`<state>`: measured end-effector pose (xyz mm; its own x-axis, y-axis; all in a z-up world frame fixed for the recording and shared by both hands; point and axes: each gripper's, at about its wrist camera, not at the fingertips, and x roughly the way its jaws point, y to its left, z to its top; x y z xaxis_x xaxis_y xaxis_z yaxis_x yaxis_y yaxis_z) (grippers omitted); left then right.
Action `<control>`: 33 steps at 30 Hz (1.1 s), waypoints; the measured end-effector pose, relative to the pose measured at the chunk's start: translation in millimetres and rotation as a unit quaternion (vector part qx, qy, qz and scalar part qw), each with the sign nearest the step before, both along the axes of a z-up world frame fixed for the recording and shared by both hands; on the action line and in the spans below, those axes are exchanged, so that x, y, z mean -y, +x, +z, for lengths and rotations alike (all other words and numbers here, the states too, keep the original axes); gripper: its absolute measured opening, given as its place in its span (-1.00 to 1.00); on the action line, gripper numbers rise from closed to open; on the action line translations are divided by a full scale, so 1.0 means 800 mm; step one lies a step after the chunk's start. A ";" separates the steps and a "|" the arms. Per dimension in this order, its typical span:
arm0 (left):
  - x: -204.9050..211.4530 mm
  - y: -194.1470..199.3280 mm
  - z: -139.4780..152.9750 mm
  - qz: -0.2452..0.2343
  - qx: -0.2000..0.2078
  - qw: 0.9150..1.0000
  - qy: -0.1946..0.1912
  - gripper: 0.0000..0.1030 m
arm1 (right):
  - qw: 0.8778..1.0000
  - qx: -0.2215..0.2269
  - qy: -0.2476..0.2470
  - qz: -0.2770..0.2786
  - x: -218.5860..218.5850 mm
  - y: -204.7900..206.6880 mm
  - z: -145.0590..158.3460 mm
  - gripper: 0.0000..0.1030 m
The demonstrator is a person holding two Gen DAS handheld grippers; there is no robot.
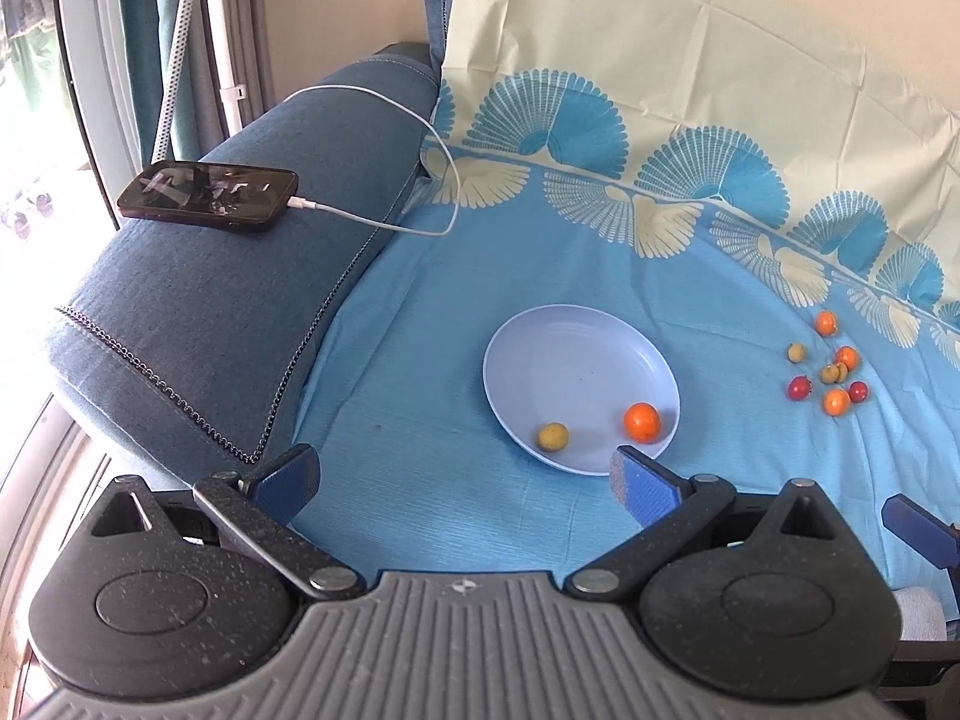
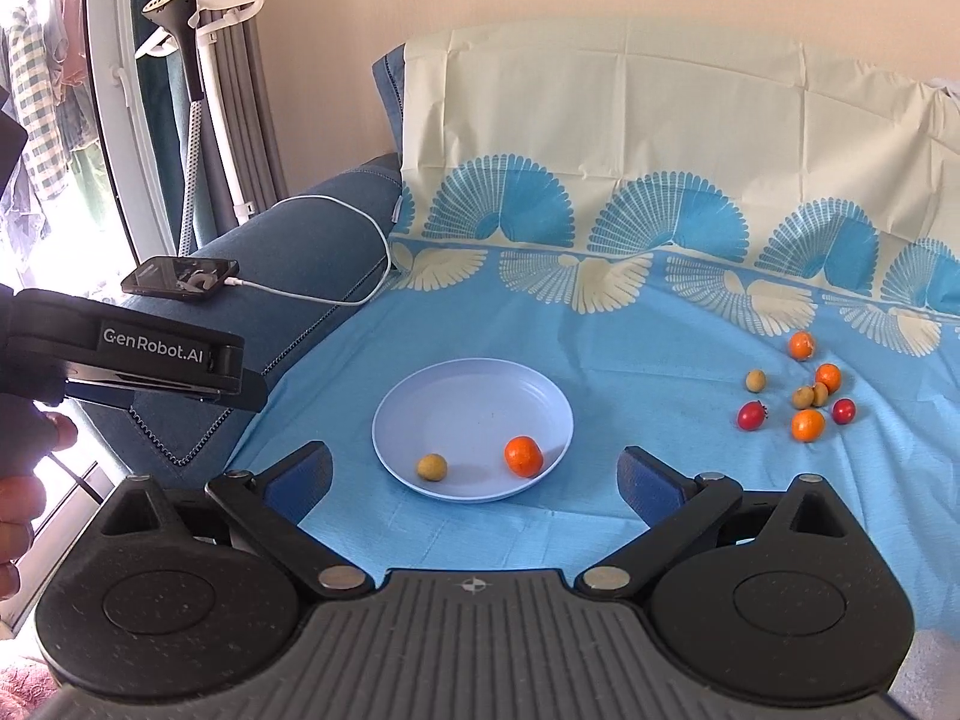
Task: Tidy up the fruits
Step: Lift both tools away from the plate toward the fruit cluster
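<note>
— What's in the plate (image 2: 474, 396)?

— Two fruits. A small orange (image 2: 523, 456) lies toward the near right side of the pale blue dish, and a yellowish-green fruit (image 2: 432, 467) lies to its left, apart from it. Both sit near the plate's front rim; the back of the dish is bare.

— And the other fruits?

— Loose on the blue cloth (image 2: 630, 372), well to the right of the plate. From the right wrist view I count three oranges (image 2: 807, 425), two red fruits (image 2: 752, 415) and three small yellowish ones (image 2: 755, 380), gathered in a loose cluster; two of the yellowish ones touch each other.

— The grippers?

— The right gripper (image 2: 477, 474) has its jaws spread wide and holds nothing, hovering just in front of the plate. The left gripper (image 1: 465, 477) is likewise wide apart and bare, above the cloth to the near left of the plate.

— Anything else nearby?

— A phone (image 1: 210, 195) rests on the sofa armrest (image 1: 240, 300), with a white cable (image 1: 390, 120) plugged in.
</note>
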<state>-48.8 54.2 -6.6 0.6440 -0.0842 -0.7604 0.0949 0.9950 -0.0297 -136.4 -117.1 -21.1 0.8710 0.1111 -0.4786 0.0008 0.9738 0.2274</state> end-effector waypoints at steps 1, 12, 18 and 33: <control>0.000 0.001 0.001 0.000 -0.002 1.000 -0.001 0.99 | 1.000 0.000 0.000 0.000 0.000 0.000 0.000 0.96; 0.004 0.007 -0.005 -0.009 -0.012 1.000 0.005 0.99 | 1.000 -0.003 0.002 0.000 -0.001 0.001 -0.001 0.98; 0.004 0.011 -0.007 -0.009 -0.017 1.000 0.006 0.99 | 1.000 -0.007 0.005 0.002 -0.001 0.005 -0.004 0.98; 0.017 0.022 -0.014 -0.013 -0.031 0.999 0.017 0.99 | 1.000 -0.021 0.021 -0.008 0.006 0.013 -0.013 0.99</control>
<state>-31.1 40.2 -18.1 0.5929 -0.0750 -0.8018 0.1207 0.9927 -0.0036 -126.1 -121.6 -31.4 0.8517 0.1184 -0.5105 0.0262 0.9633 0.2670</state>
